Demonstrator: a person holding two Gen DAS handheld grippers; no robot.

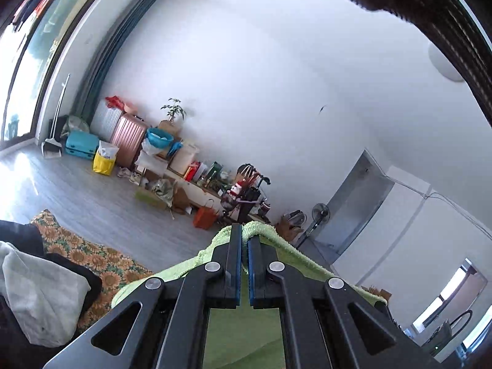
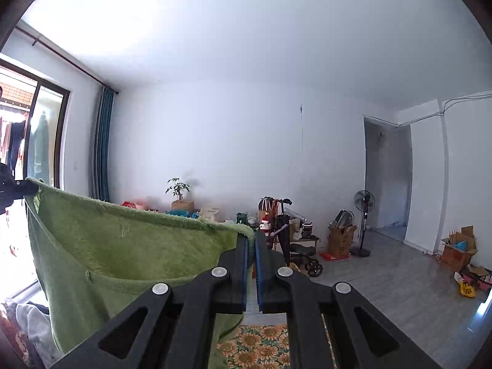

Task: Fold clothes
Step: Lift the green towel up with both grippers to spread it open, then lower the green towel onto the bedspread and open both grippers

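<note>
A fluffy green garment (image 2: 123, 246) hangs in the air, stretched between both grippers. My right gripper (image 2: 251, 236) is shut on one top corner of it, the hem bunched over the fingertips. The far corner, at the left edge of the right wrist view, is pinched by my left gripper (image 2: 26, 188), seen there as a dark shape. In the left wrist view, my left gripper (image 1: 244, 233) is shut on the green garment (image 1: 295, 253), whose edge drapes over both black fingers (image 1: 233, 255) and runs off to the right. Below, the cloth fills the gap between the arms.
A sunflower-patterned cover (image 1: 92, 258) lies under a pile of white cloth (image 1: 40, 301) and black clothes (image 1: 18, 236) at lower left. Suitcases (image 1: 127, 140), bags and boxes line the far wall. A standing fan (image 2: 363, 224) and cardboard boxes (image 2: 458, 249) stand on the grey floor.
</note>
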